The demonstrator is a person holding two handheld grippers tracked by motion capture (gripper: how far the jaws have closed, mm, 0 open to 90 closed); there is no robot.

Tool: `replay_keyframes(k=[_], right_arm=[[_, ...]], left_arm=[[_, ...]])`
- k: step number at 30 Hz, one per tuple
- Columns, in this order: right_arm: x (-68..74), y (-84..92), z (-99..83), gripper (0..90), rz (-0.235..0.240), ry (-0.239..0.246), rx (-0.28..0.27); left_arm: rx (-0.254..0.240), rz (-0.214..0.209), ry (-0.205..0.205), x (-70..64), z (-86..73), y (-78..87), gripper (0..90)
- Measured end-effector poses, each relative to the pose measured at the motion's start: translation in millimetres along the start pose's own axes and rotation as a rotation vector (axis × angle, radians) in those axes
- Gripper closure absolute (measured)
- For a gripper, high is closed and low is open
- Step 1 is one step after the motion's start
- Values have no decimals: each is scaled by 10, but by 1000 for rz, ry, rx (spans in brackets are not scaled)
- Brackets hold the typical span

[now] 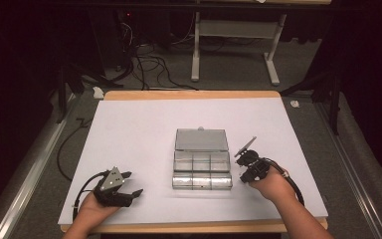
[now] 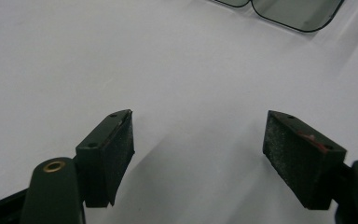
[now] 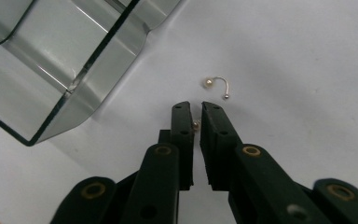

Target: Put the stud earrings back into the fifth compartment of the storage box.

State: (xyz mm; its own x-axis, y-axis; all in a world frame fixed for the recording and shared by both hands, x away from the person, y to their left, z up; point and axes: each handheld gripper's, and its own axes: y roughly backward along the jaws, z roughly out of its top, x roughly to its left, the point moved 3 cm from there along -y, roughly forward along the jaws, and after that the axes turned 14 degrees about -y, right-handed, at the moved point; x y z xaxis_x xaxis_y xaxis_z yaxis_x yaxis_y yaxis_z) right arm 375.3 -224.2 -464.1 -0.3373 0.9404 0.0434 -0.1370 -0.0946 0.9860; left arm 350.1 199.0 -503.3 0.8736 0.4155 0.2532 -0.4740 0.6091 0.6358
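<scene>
Pinching a tiny pearl earring (image 3: 196, 124) between its nearly closed jaws, the right gripper (image 3: 196, 116) hovers just right of the clear compartment box (image 1: 201, 167) that sits mid-table on the white table (image 1: 129, 129); a small pale bead shows in the narrow slot between the pads, so the jaws look clenched on it, though how firmly cannot be told. A second pearl earring (image 3: 216, 85), a curved wire with a pearl at one end and a small ball at the other, lies loose on the tabletop just beyond the fingertips, apart from the box wall. These pieces will handle as very light, hard and slippery things: the wire is thin and could bend, the round bead may roll or squirt out of flat pads, so the best hold is likely across the pearl or on the wire right beside it, with gentle pressure. In the high view the right gripper (image 1: 251, 162) is held low at the box's right side, the forearm coming in from the near right edge, wrist tilted so the jaws point down and left toward the table. The left gripper (image 2: 198, 135) rests near the near-left corner, well apart from the box, its jaws spread wide with nothing between them, lying low over bare tabletop.
</scene>
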Motion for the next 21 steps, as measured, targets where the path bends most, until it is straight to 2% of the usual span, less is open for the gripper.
replay_keyframes(k=[5,8,12,18,21], right_arm=[[13,-44,7,814,-10,-15,18],[-2,-44,17,863,-18,-11,27],[22,-47,29,873,-32,20,30],[-13,-26,25,873,8,9,32],[-25,-3,18,872,13,6,25]], left_arm=[[1,0,-1,0,0,-1,254],[1,1,-2,-2,1,-1,255],[2,1,-2,-2,1,-2,255],[2,0,-2,-2,0,-1,254],[1,0,-1,-1,0,-4,255]])
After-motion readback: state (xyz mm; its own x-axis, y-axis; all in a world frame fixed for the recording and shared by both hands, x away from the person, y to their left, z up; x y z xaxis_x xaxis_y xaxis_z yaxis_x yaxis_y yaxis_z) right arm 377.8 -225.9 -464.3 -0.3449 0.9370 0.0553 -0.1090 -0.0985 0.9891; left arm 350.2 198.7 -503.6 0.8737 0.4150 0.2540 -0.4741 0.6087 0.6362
